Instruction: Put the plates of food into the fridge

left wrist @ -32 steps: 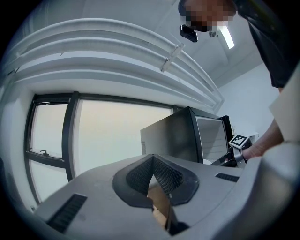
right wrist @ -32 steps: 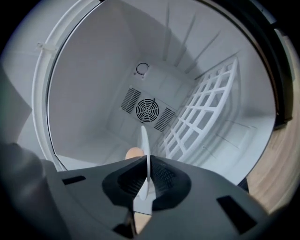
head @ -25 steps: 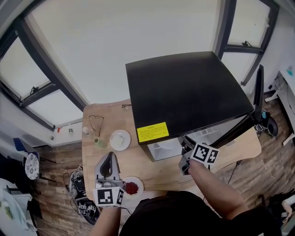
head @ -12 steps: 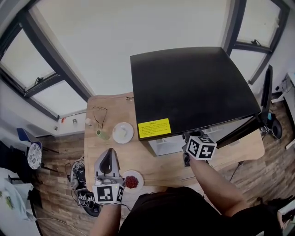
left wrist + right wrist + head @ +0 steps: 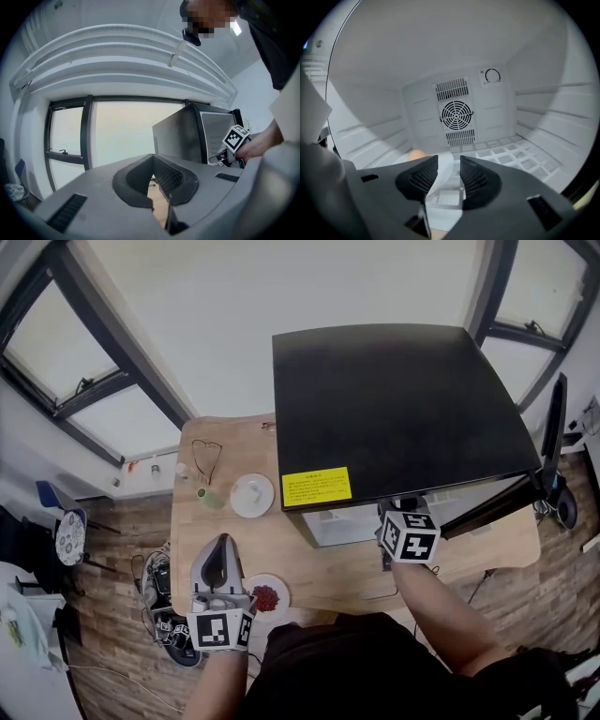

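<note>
**White plate set on fridge shelf, right tool let go**

White plate (image 5: 440, 169) with a pale peach-coloured bit of food (image 5: 417, 154) sat inside the fridge (image 5: 394, 409). It was on the wire shelf (image 5: 511, 157), in front of the fan grille (image 5: 457, 115) on the fridge's back wall.

Right tool (image 5: 449, 176) was reached into the fridge. Its jaws had just been opening and stood apart, with the plate rim between the pads and neither pad pressing on it. My read: the shelf carried the plate, so this looked like the release at the end of a placement. The tool was angled slightly down into the fridge, probably to lay the rim flat rather than drop it.

Left tool (image 5: 222, 545) was closed on nothing, over the surface (image 5: 337, 568) out in front of the fridge, off its left corner. Likely idle, parked clear of the fridge opening while the right side worked.

Two more plates sat outside the fridge, both on the surface:
- The plate with red food (image 5: 266, 596) was just beside the left tool, on the side nearer the fridge front.
- The second white plate (image 5: 251, 495) was close by the fridge's left wall. I couldn't tell its contents from above.

Judgement: task partly done, one plate in and two to go. The plate with red food lay nearest the idle tool, so it looked like the natural next pick.

Risk: the rim sat between the open pads, so a straight pull back out of the fridge looked safest. A sideways move could drag the plate along the shelf.
</note>
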The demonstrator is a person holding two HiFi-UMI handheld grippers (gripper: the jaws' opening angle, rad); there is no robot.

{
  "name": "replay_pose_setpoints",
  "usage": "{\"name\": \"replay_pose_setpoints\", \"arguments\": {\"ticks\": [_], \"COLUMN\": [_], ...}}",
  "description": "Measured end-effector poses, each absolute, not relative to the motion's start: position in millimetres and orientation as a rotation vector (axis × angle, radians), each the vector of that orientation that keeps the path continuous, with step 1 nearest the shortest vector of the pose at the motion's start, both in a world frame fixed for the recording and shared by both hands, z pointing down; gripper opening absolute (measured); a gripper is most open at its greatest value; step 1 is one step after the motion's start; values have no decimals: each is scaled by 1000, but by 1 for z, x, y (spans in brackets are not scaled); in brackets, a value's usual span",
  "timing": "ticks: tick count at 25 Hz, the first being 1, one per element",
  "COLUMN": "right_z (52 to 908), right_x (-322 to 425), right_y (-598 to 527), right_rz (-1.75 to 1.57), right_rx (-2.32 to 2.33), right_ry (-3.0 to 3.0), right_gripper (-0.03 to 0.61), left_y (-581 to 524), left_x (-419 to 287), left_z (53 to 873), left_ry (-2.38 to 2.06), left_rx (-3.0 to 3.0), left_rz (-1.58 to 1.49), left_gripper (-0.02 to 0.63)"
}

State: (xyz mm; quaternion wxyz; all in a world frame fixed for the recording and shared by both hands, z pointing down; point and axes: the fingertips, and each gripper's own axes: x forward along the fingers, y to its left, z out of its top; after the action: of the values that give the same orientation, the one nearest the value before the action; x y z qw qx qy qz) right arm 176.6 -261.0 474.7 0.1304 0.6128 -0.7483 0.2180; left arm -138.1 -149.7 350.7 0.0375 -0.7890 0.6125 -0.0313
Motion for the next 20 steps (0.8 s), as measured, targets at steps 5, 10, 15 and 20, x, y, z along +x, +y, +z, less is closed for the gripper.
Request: {"name": "replay_pose_setpoints", "arguments": {"ticks": [5,10,15,20], "right_z": [448,419,428,464], "right_x": [180,167,122,44], "right_y": [-244,-204,-162,-114], "right_rz": [531,473,561,784], "right_rx": [1898,2026,1983,1676], "right_ry": [-2232,-2376,-2478,-2667], "right_gripper": [160,158,158,155], "left_y": [-132,-111,-89,-74], "left_x": [-165,-210,-251,-276], "left_z": [348,353,355,367], "left_ry": [1865,1863,1851,1801], "left_rx": [-2424,-2427,-2433,-2493], "left_rz": [-78,-100,-65,-53], "left_gripper": [3,3,5,5]}}
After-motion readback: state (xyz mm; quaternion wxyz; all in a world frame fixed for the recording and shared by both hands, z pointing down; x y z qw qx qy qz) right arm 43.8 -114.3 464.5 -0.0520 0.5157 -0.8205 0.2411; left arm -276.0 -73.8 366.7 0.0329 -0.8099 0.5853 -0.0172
